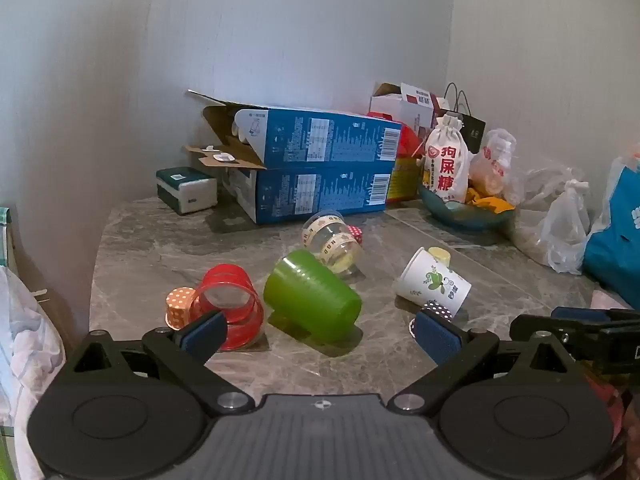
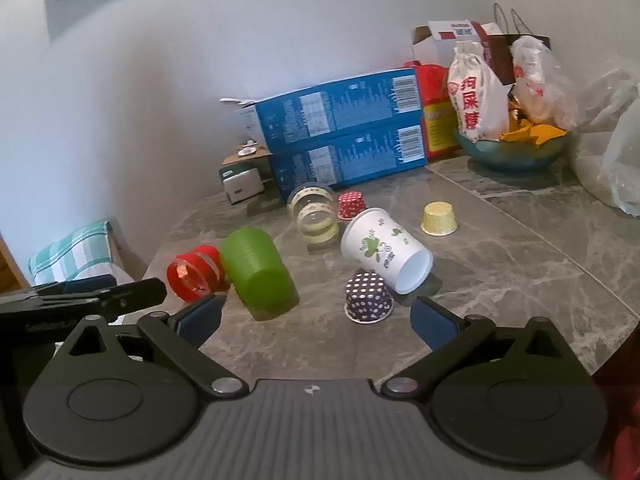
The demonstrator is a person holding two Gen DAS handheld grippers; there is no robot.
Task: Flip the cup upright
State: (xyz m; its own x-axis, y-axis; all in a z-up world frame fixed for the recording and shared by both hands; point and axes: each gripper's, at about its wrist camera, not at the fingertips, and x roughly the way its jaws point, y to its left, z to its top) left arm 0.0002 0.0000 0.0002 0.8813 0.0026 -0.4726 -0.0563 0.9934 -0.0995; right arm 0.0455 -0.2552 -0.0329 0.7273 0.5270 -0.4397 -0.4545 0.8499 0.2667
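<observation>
Several cups lie on their sides on the grey marble table (image 1: 152, 248): a green cup (image 1: 312, 296) (image 2: 258, 270), a red see-through cup (image 1: 230, 304) (image 2: 194, 276), a clear cup with patterned bands (image 1: 330, 240) (image 2: 314, 216) and a white paper cup with a green leaf print (image 1: 434, 282) (image 2: 386, 250). My left gripper (image 1: 320, 334) is open and empty, just short of the green cup. My right gripper (image 2: 316, 318) is open and empty, just short of the green and white cups; it also shows in the left wrist view (image 1: 576, 332).
Small paper baking cups stand upside down: orange dotted (image 1: 178, 306), purple dotted (image 2: 368, 298), red dotted (image 2: 351, 205), yellow (image 2: 439, 219). Stacked blue boxes (image 1: 320, 168), a tissue pack (image 1: 186, 190), a teal bowl of snack bags (image 2: 512, 148) and plastic bags (image 1: 560, 232) line the back and right.
</observation>
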